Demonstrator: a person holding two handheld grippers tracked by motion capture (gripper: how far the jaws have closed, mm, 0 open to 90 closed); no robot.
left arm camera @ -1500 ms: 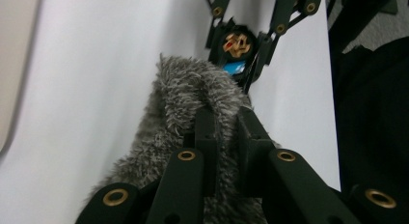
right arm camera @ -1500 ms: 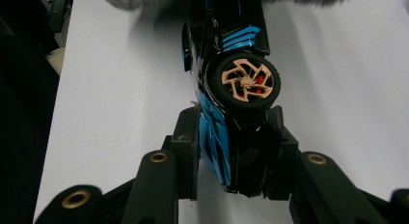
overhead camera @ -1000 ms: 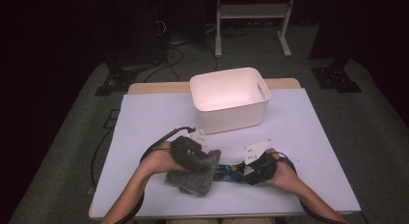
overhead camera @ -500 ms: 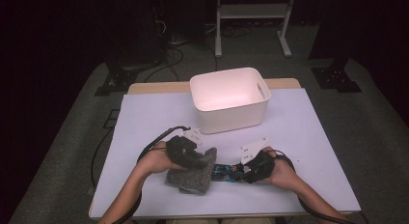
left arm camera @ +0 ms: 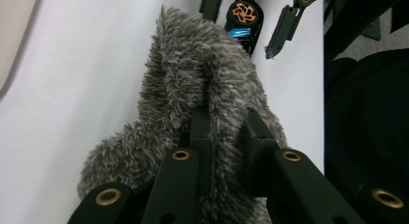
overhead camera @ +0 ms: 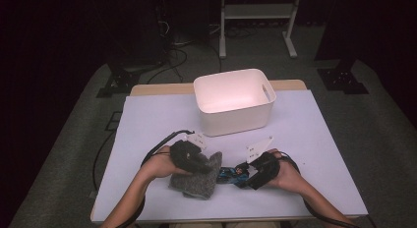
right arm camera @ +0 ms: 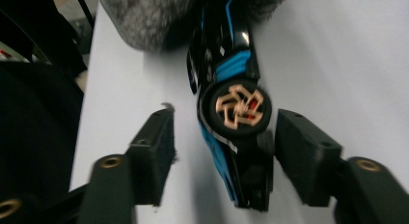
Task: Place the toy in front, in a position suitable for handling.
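Left gripper (overhead camera: 204, 161) first: its jaws are clamped tight on a fold of the fuzzy grey fabric pouch (overhead camera: 196, 179), and in the left gripper view (left arm camera: 226, 137) you can see the pile squeezed up between the two black pads. The pouch lies on the white table sheet (overhead camera: 147, 125) at about 7 o'clock from the white plastic bin (overhead camera: 233, 102), near the front edge.

Moving right, a black and blue toy car (overhead camera: 230, 174) lies just beside the pouch, its front end right at the pouch's edge. The right gripper (overhead camera: 248, 176) sits around the car's other end. Its jaws have just been opening; the right gripper view (right arm camera: 222, 132) shows them apart with the car between them, a clear gap on one side, the other pad close enough that I can't tell whether it touches.

From up high the car is a small dark blur. The gripper views give the detail: a glossy body with blue stripes and a copper-coloured spoked wheel (right arm camera: 236, 110). No readable writing anywhere.

The bin is smooth, rounded-rectangular, with a handle slot (overhead camera: 266, 92) at its 3 o'clock end.
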